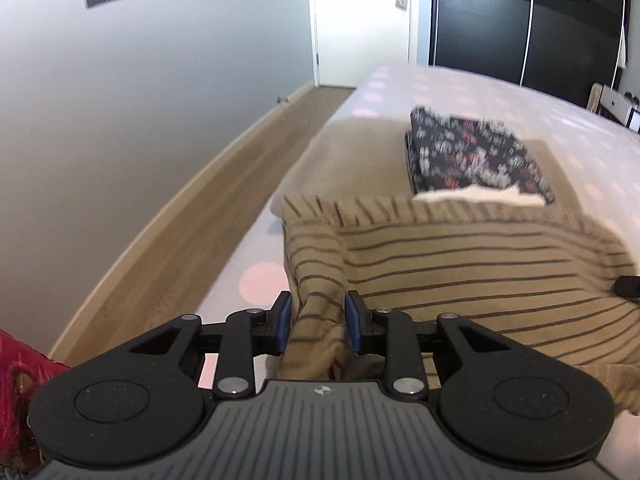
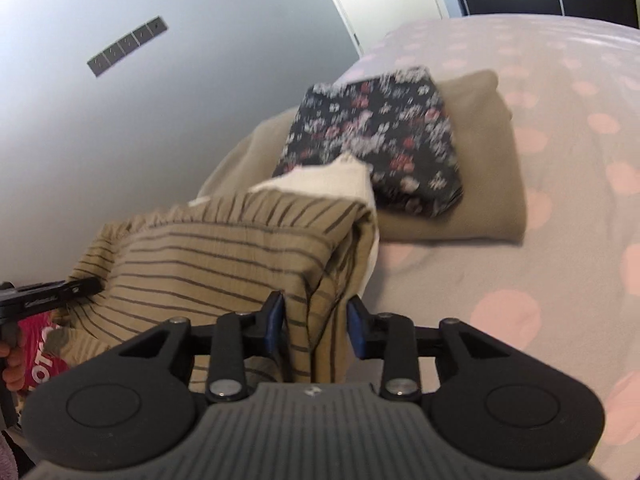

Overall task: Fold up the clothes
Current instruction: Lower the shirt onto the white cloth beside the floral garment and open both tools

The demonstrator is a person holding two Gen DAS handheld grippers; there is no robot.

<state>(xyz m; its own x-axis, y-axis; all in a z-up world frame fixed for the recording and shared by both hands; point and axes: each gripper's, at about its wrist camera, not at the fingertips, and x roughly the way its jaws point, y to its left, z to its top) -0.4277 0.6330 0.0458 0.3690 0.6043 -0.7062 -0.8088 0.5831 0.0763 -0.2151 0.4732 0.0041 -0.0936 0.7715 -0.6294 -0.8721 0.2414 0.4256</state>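
A tan garment with thin dark stripes [image 1: 460, 276] hangs spread between my two grippers above the bed. My left gripper [image 1: 319, 320] is shut on a bunched edge of it, with cloth filling the gap between the blue pads. In the right wrist view the same striped garment [image 2: 224, 256] is folded over, and my right gripper [image 2: 316, 324] is shut on its doubled edge. The right gripper's tip [image 1: 628, 286] shows at the garment's far side. The left gripper [image 2: 48, 294] and the hand [image 2: 10, 360] holding it appear at the left.
Behind the striped garment lie a folded dark floral piece [image 1: 476, 152] [image 2: 372, 140], a white cloth [image 1: 480, 196] [image 2: 332, 180] and a folded beige piece [image 2: 480, 200]. All rest on a bed with a pink-dotted sheet [image 1: 580, 132] [image 2: 560, 260]. Wood floor [image 1: 180, 220] runs left; red fabric [image 1: 16, 372] sits nearby.
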